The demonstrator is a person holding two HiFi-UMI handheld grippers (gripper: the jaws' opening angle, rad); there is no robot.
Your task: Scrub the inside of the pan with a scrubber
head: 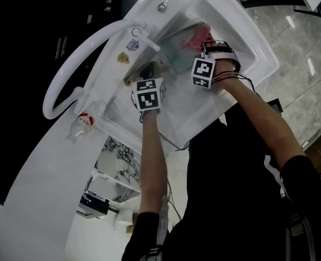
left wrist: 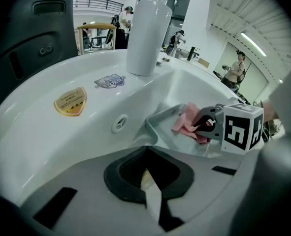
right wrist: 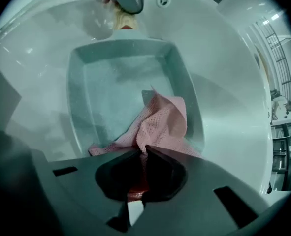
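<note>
A square grey-green metal pan [right wrist: 115, 82] lies in the basin of a white ceramic sink [head: 258, 53], tilted, with its open side facing the right gripper's camera. The right gripper [right wrist: 143, 149] has its fingers closed tight on a crumpled pink mesh scrubbing cloth [right wrist: 160, 122]. The cloth fans out from the fingertips inside the pan, over its floor and towards the wall at its near right corner. In the head view this gripper reaches into the far part of the basin, its marker cube towards the person.

The left gripper [left wrist: 146, 149] has its fingers pinched narrow on a thin pale-yellow handle [right wrist: 120, 16] at the pan's far edge, as the right gripper view shows at its top. From the left gripper view the pan sits just beyond the fingers, with the pink cloth and the right gripper inside it.

A thick white curved faucet pipe [head: 79, 53] arches over the sink's rim. A gold shield-shaped sticker [left wrist: 70, 102] lies flat on the rim near the pipe's base. A clear plastic bottle with a red label [head: 81, 124] lies on its side on the white worktop [head: 41, 189] beside the sink.
</note>
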